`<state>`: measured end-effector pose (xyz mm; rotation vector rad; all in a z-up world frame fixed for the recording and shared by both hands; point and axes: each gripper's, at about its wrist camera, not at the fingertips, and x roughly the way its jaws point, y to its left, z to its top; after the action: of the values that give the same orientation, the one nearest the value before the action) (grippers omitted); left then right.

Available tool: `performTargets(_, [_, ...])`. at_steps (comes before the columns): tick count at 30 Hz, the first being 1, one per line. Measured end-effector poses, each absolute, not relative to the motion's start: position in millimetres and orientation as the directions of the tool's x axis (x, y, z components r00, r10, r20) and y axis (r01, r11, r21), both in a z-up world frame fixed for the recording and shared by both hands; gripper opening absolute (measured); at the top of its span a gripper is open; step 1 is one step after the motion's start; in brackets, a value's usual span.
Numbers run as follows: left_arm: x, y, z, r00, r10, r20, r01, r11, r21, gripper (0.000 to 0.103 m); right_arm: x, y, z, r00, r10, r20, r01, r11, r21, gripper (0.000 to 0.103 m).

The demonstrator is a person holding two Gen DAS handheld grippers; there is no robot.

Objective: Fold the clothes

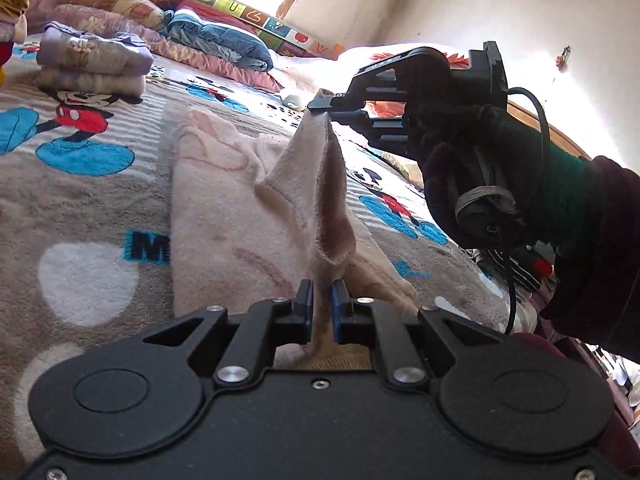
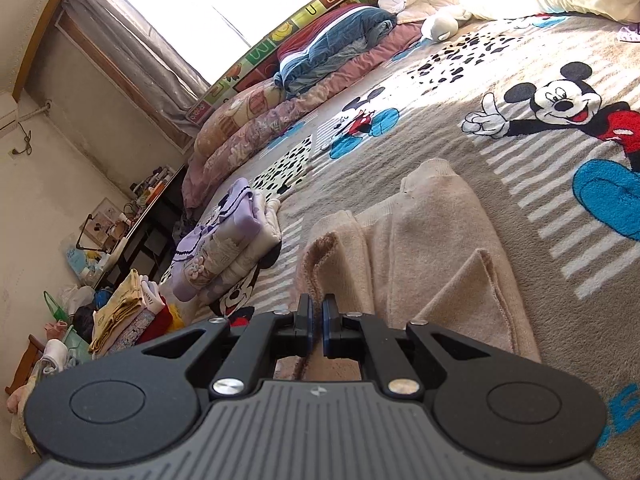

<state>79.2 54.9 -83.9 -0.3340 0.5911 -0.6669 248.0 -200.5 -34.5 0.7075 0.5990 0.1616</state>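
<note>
Farthest left of the pink garment [image 1: 240, 208], a stack of folded clothes [image 1: 92, 64] sits on the bed's cartoon blanket [image 1: 80, 184], and beyond that stack pillows and quilts [image 1: 216, 36] line the window side of the bed. The pink garment itself lies on the blanket, spread flat for most of its length, with one edge raised off the bed in a steep ridge.

Your left claw [image 1: 321, 300] is closed on the near end of that raised edge; the blue pads [image 1: 340, 300] have the fleecy cloth pinched between them. From there the fold rises up and away to your right claw [image 1: 325, 105], which has the far tip of the same edge clamped, so the cloth hangs taut between the two. Right of the garment, your gloved hand [image 1: 468, 160] wraps the right claw's grip, a black cable looping down past the dark sleeve.

In the right wrist view, the folded stack [image 2: 228, 240] again lies left of the pink garment [image 2: 432, 248], with a loose heap of clothes [image 2: 128, 320] nearer the bed's edge. Your right claw [image 2: 317, 320] shows its pads nearly together on the hem, and the garment's ribbed cuffs [image 2: 432, 176] point away from you, with the blanket [image 2: 520, 152] open to its right
</note>
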Motion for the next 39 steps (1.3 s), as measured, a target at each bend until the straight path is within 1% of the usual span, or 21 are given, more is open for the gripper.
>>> performTargets(5, [83.8, 77.7, -90.8, 0.612, -0.679, -0.405, 0.403, 0.708, -0.58, 0.008, 259.3, -172.7, -33.6, 0.807, 0.352, -0.474, 0.025, 0.782, 0.623, 0.007])
performTargets(7, [82.6, 79.7, -90.8, 0.605, -0.683, -0.409, 0.409, 0.707, -0.577, 0.008, 266.2, -160.8, -36.5, 0.795, 0.36, -0.488, 0.013, 0.794, 0.607, 0.007])
performTargets(10, [77.6, 79.0, -85.8, 0.592, -0.707, -0.386, 0.442, 0.686, -0.579, 0.009, 272.3, -146.3, -39.5, 0.785, 0.364, -0.502, -0.007, 0.815, 0.58, 0.007])
performTargets(11, [76.2, 78.6, -84.2, 0.589, -0.714, -0.378, 0.449, 0.678, -0.582, 0.015, 274.4, -141.8, -41.5, 0.776, 0.37, -0.511, -0.008, 0.816, 0.579, 0.007])
performTargets(12, [75.4, 76.8, -83.2, 0.59, -0.714, -0.376, 0.455, 0.679, -0.576, 0.022, 277.5, -137.3, -44.1, 0.764, 0.378, -0.524, -0.007, 0.816, 0.578, 0.01])
performTargets(13, [74.6, 74.9, -82.1, 0.591, -0.715, -0.375, 0.46, 0.68, -0.571, 0.045, 279.2, -133.9, -45.7, 0.755, 0.385, -0.53, -0.011, 0.816, 0.577, 0.011])
performTargets(14, [73.7, 73.1, -81.0, 0.591, -0.715, -0.373, 0.466, 0.681, -0.566, 0.056, 281.5, -130.1, -47.5, 0.746, 0.394, -0.537, -0.016, 0.817, 0.577, 0.011])
performTargets(15, [73.1, 71.2, -80.1, 0.591, -0.715, -0.373, 0.471, 0.682, -0.56, 0.056, 283.7, -126.5, -49.2, 0.737, 0.403, -0.543, -0.02, 0.815, 0.578, 0.012])
performTargets(17, [73.7, 67.4, -80.3, 0.586, -0.714, -0.384, 0.475, 0.686, -0.551, 0.056, 285.3, -127.4, -49.1, 0.724, 0.449, -0.524, -0.035, 0.782, 0.622, 0.018])
performTargets(19, [74.5, 64.6, -80.9, 0.581, -0.714, -0.391, 0.478, 0.688, -0.545, 0.056, 283.1, -132.5, -43.4, 0.726, 0.483, -0.489, -0.065, 0.757, 0.651, 0.031])
performTargets(21, [77.2, 63.6, -83.2, 0.578, -0.711, -0.4, 0.469, 0.691, -0.55, 0.056, 280.0, -142.3, -34.3, 0.729, 0.491, -0.476, -0.109, 0.771, 0.628, 0.035])
performTargets(27, [83.1, 59.9, -83.7, 0.577, -0.71, -0.403, 0.442, 0.687, -0.577, 0.056, 280.1, -178.4, -35.8, 0.737, 0.436, -0.516, -0.148, 0.85, 0.506, 0.038])
performTargets(30, [86.6, 54.6, -81.1, 0.582, -0.706, -0.403, 0.436, 0.69, -0.578, 0.056, 280.5, -177.4, -47.3, 0.712, 0.451, -0.538, -0.227, 0.873, 0.431, 0.038])
performTargets(35, [91.7, 47.4, -84.1, 0.6, -0.679, -0.422, 0.399, 0.712, -0.578, 0.056, 292.2, -155.9, -59.3, 0.632, 0.531, -0.565, -0.406, 0.847, 0.342, 0.038])
performTargets(36, [93.2, 46.9, -85.2, 0.603, -0.674, -0.427, 0.387, 0.715, -0.582, 0.055, 296.6, -153.0, -61.2, 0.617, 0.54, -0.573, -0.429, 0.841, 0.33, 0.04])
performTargets(37, [94.1, 46.6, -86.2, 0.602, -0.672, -0.431, 0.38, 0.716, -0.585, 0.054, 300.5, -150.6, -61.8, 0.606, 0.551, -0.574, -0.449, 0.832, 0.325, 0.043])
performTargets(38, [95.5, 46.3, -87.2, 0.599, -0.67, -0.439, 0.373, 0.718, -0.587, 0.049, 304.5, -148.4, -62.4, 0.595, 0.562, -0.575, -0.468, 0.824, 0.32, 0.043])
performTargets(39, [96.2, 46.2, -88.2, 0.596, -0.67, -0.443, 0.37, 0.719, -0.589, 0.047, 308.9, -148.5, -63.2, 0.586, 0.578, -0.568, -0.483, 0.812, 0.329, 0.043])
